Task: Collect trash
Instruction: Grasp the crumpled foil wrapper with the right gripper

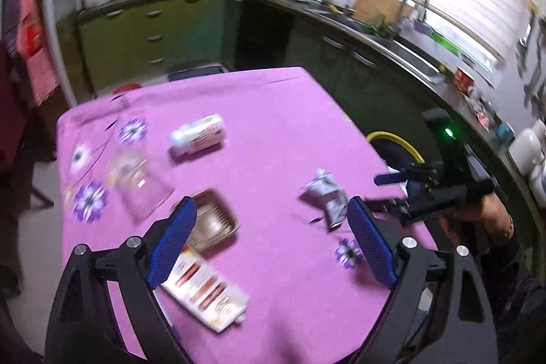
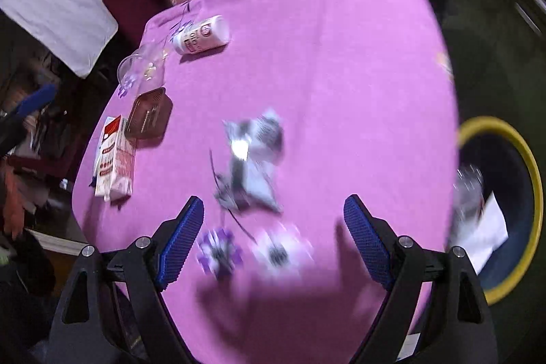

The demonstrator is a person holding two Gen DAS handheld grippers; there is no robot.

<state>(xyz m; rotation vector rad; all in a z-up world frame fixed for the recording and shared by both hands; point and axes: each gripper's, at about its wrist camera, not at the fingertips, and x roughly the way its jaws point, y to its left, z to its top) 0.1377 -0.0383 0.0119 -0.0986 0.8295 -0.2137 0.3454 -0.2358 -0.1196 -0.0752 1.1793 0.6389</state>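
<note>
Bottle point(image 2: 201, 34) lies on its side, cap toward the cup point(image 2: 143, 67); both grippers' fingers spread wide, empty.

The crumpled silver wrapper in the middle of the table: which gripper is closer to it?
Right. The right gripper hangs open just before the crumpled silver wrapper; the left gripper, also open, hangs farther off, over the brown tray.

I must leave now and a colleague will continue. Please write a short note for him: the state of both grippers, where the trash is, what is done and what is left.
Left gripper: open, holds nothing.
Right gripper: open, holds nothing, over the crumpled wrapper.
On the pink table: white bottle lying down, clear plastic cup, brown tray, carton and the wrapper.
Done: the yellow-rimmed bin beside the table already holds some paper and something clear.
Left: the five items on the table.
</note>
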